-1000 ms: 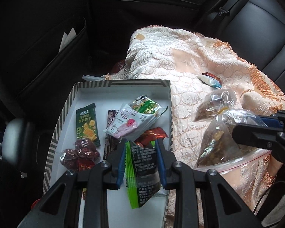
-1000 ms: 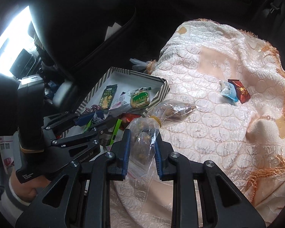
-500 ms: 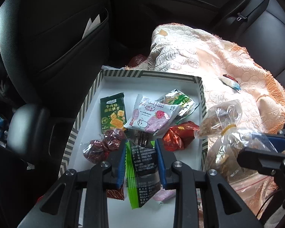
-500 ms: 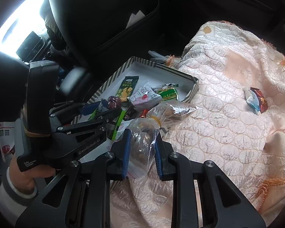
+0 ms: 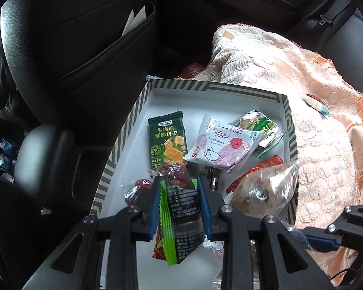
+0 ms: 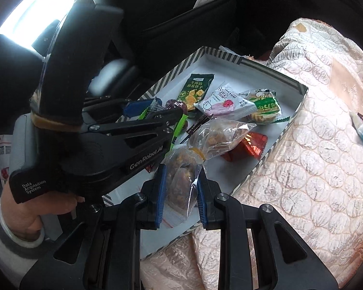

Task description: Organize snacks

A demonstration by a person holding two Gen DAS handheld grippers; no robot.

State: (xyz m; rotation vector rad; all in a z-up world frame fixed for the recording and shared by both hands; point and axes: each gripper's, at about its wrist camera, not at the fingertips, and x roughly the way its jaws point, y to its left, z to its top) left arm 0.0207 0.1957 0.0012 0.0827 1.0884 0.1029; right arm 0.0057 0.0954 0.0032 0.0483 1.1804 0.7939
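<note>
Gripping a black snack packet with a green edge (image 5: 181, 207), our left gripper (image 5: 180, 188) hangs over the striped-rim white cardboard tray (image 5: 215, 89). Our right gripper (image 6: 180, 176) clamps a clear plastic bag of brown snacks (image 6: 184, 181), its tied top lying over the tray. A dark green cracker packet (image 5: 167, 142) and a white-and-pink wrapper (image 5: 220, 147) lie inside, beside the peach quilted blanket (image 6: 314, 157).

One striped tray (image 5: 282, 97) sits on one peach blanket (image 5: 326, 145). Seven snack items show in the tray: one green cracker packet (image 5: 167, 141), one white-and-pink packet (image 5: 221, 148), one clear green-printed packet (image 5: 259, 126), one red foil packet (image 6: 250, 145) and three wrapped dates (image 5: 174, 172). Two grippers (image 6: 181, 186) each grip one snack.
</note>
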